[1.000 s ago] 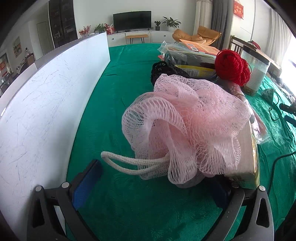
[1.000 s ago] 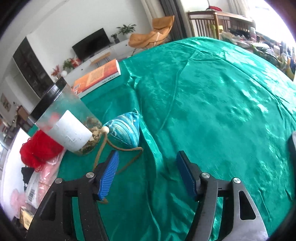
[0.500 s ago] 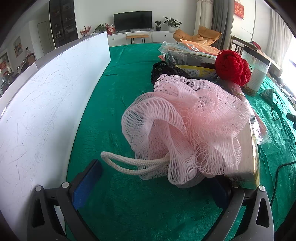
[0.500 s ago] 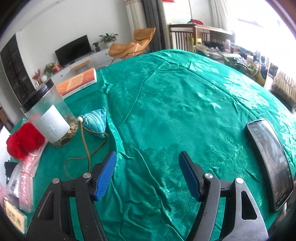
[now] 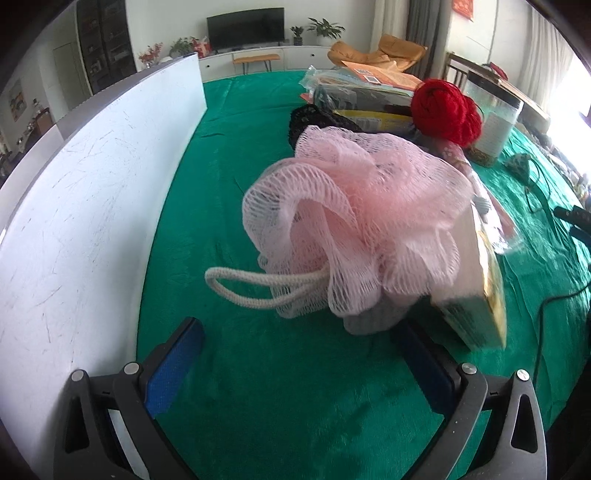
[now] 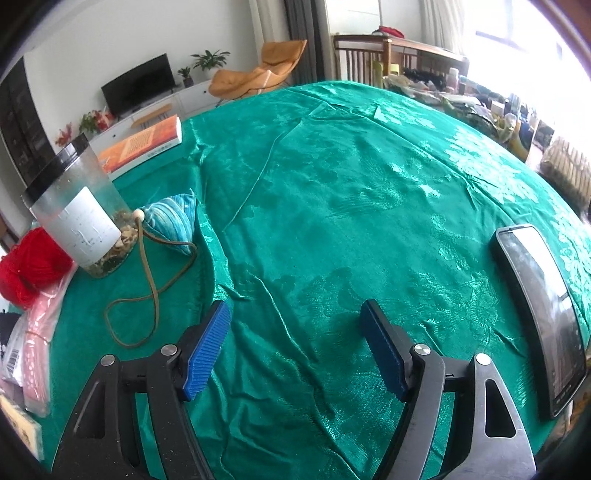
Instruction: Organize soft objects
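**A big green worktop in a bright living room**

The worktop [image 6: 351, 177] is covered with a shiny green cloth that has folds and wrinkles. A tall white board [image 5: 85, 206] stands along one side of it.

A fluffy pink bath puff [image 5: 362, 229] sits on the cloth with its white rope loop [image 5: 240, 291] lying flat. It leans on a box [image 5: 476, 295]. Behind it are a red ball of yarn [image 5: 443, 110], a clear jar with a black lid [image 6: 77, 218] and an orange book [image 6: 144, 144]. A small blue striped pouch [image 6: 173, 221] lies just beside the jar, with a brown cord [image 6: 147, 291]. A phone [image 6: 543, 314] lies flat, well apart from them.

The left hand-held gripper [image 5: 299, 354] is wide open, just in front of the puff, holding nothing. The right hand-held gripper [image 6: 295, 343] is opening over bare cloth, with nothing between its jaws.

Far back are a TV [image 5: 245, 23], plants and an orange chair [image 6: 258, 74]. Bright light comes from the windows.
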{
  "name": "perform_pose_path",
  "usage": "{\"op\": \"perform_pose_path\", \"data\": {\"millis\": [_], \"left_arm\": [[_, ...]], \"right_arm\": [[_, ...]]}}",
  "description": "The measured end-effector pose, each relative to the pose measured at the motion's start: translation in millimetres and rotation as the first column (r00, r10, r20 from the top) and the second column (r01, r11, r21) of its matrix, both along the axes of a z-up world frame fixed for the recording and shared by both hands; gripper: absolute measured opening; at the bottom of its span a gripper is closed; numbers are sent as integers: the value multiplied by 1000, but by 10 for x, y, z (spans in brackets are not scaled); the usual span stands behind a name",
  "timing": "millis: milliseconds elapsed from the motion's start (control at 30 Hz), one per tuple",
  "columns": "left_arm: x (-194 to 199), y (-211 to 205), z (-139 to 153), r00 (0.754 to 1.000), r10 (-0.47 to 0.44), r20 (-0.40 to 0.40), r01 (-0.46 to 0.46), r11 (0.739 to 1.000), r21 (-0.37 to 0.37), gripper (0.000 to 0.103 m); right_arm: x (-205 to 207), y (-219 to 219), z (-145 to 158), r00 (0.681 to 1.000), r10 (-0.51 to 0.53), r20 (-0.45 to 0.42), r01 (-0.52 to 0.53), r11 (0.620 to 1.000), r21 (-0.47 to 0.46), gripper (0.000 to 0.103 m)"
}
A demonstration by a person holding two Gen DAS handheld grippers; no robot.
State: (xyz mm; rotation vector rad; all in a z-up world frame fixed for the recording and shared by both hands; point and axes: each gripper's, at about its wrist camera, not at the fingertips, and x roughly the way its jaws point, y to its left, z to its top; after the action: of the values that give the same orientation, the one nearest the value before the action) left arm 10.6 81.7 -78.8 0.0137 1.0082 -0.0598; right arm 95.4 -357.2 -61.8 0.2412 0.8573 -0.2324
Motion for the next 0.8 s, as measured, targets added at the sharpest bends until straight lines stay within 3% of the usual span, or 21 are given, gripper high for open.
{"op": "perform_pose_path", "data": {"millis": [167, 300, 433, 500, 567, 667, 733, 800], "left_arm": [[-173, -17, 212, 999, -50, 19, 50, 998, -23, 103], [-172, -5, 510, 996, -63, 59, 68, 994, -88, 103], [221, 36, 930, 995, -47, 90, 63, 981, -181, 103], [591, 24, 1007, 998, -41, 45, 49, 979, -198, 103], [954, -4, 944, 999, -46, -8, 44, 981, -188, 103], [1462, -22, 621, 993, -6, -118, -8, 993, -119, 99], [1660, -3, 394, 980, 9, -196, -35, 991, -132, 76], [1741, 38, 238, 966, -11, -257, -51, 970, -236, 64]], "right_arm": [[-32, -57, 6, 1000, -8, 26, 7, 999, 52, 76], [-69, -123, 15, 999, -18, 51, 13, 995, 103, 76], [-87, -148, 26, 998, -27, 58, 20, 992, 124, 76], [-105, -182, 52, 997, -47, 61, 39, 991, 129, 76], [-159, -244, 96, 993, -82, 88, 69, 988, 135, 76], [-275, -364, 163, 979, -151, 137, 129, 979, 159, 76], [-336, -425, 186, 972, -174, 159, 143, 971, 189, 76], [-356, -427, 206, 971, -164, 172, 127, 970, 206, 77]]}}
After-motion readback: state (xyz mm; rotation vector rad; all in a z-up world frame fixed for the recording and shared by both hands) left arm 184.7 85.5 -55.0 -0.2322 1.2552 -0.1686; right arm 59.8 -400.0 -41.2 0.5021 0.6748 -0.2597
